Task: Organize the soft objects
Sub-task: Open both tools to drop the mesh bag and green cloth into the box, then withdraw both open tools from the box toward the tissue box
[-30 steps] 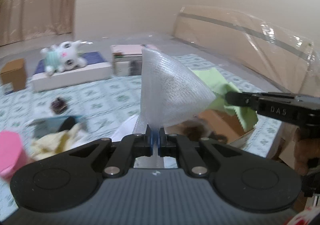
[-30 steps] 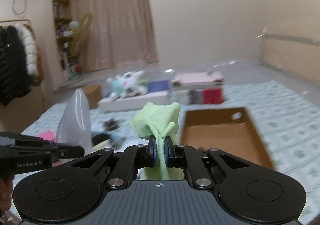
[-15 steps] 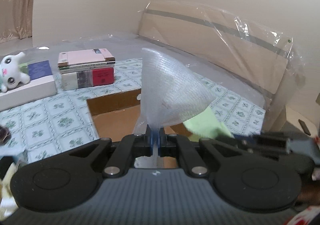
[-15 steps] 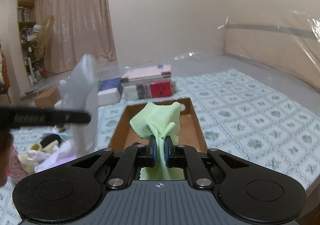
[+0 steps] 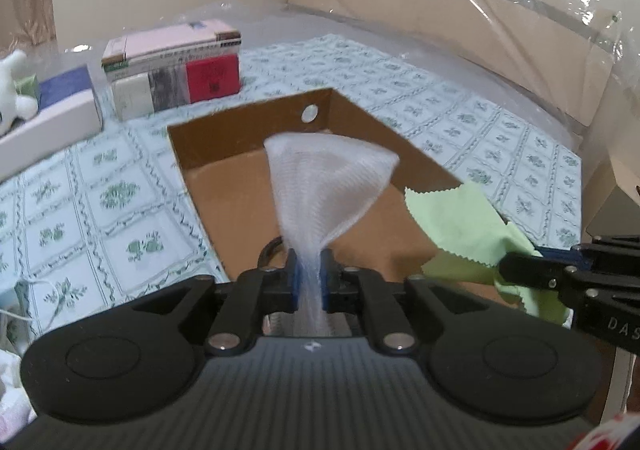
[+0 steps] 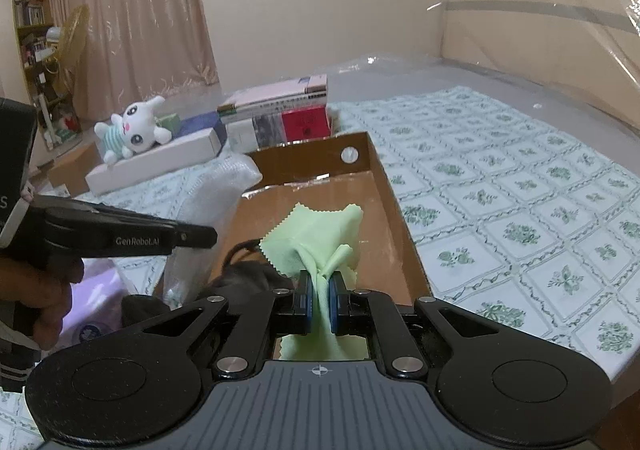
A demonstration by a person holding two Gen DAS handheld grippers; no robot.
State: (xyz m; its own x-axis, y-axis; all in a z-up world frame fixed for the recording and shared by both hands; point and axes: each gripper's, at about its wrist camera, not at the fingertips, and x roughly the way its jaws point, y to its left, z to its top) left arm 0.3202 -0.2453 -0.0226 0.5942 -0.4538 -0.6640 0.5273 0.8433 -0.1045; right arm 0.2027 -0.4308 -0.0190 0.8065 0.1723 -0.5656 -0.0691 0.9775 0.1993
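The white mesh cloth (image 5: 320,193) is pinched at its narrow end between the blue pads of the left tool (image 5: 309,282), whose jaws are closed down on it, and it fans upward and forward from the fingertips into a cone. It hangs over the open cardboard box (image 5: 248,113), directly ahead of that tool. To the tool's right, the green cloth (image 5: 460,221) (zigzag-cut along its edges) sticks out from the right tool (image 5: 520,270), which reaches in from the right edge of the left wrist view.

In the right wrist view the same green cloth (image 6: 320,234) is gripped between the pads of the right tool (image 6: 319,302), jaws narrowed on it, with a bunch of fabric standing above the fingertips and a tail hanging below them. It too is held above the box (image 6: 394,217), near the box's close end. Just left of this tool, something dark lies in the near corner of the box; I cannot tell what it is. The left tool (image 6: 200,236) comes in from the left, held by a hand (image 6: 40,290), with the mesh cloth (image 6: 216,185) pale beyond it.

Beyond the box's far wall, on the patterned bed cover (image 6: 500,185), sits a stack of books (image 6: 280,109). Left of that, a white plush toy (image 6: 132,129) lies on a long white box (image 6: 160,161).
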